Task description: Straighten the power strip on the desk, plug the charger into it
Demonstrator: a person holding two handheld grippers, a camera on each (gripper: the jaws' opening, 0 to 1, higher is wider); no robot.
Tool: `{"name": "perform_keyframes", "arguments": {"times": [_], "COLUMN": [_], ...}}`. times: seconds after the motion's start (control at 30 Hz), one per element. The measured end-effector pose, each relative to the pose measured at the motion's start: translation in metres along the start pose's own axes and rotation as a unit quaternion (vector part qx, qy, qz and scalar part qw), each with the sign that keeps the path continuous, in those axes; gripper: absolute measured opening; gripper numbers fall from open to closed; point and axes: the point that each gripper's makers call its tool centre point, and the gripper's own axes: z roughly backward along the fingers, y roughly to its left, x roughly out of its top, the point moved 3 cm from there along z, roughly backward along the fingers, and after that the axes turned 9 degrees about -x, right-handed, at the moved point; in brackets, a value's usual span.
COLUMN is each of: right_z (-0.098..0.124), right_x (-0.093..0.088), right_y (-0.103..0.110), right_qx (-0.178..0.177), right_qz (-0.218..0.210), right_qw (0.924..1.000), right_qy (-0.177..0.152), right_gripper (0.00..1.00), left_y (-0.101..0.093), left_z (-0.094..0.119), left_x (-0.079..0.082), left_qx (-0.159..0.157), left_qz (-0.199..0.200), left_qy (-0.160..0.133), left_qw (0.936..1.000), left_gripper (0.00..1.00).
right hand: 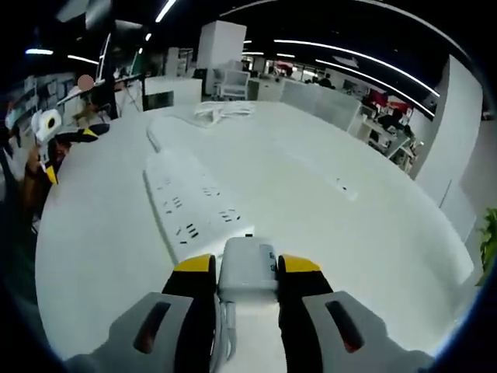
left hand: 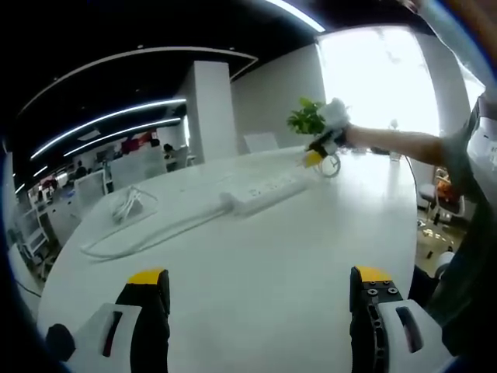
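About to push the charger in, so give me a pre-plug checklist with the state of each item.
1. Charger clamped in the right gripper: ok, jaws shut on its sides.
2. Power strip close ahead of the charger: ok.
3. Sockets facing up and free: ok.
4. Prongs lined up with a socket: cannot tell, they are hidden.
5. Strip lying straight on the desk: cannot tell.
6. Left gripper free to steady the strip: ok, open and holding nothing.
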Motion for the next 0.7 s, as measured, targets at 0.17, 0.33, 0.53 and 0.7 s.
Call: {"name": "perform_keyframes", "arguments": {"times": [0.17, 0.33, 0.53, 0.7], "right_z": [-0.001, -0.002, -0.001, -0.001], "right_x": [0.003, 0.006, 0.011, 0.012], "right_y": [0.005, 0.012, 0.018, 0.024], "right_qx": [0.006, 0.015, 0.023, 0.029], "right_qz": [0.012, 0.027, 0.038, 0.05], "right_qw": [0.9999, 0.9995, 0.999, 0.9982], "right_qy": [0.004, 0.008, 0.009, 0.016], "right_gripper": [0.28, 0.28, 0.28, 0.28], "left_y": [0.0, 0.0, 0.001, 0.001], "left_z": [0.0, 0.0, 0.001, 0.002], "left_x": [0.0, -0.001, -0.001, 0.0], "left_qx": [0.0, 0.001, 0.001, 0.003], "left_qz": [-0.002, 0.0, 0.0, 0.0], "left_qy": [0.002, 0.001, 0.001, -0.001], "left_qw": [1.0, 1.0, 1.0, 1.0], "left_gripper": [1.0, 1.0, 1.0, 1.0]}}
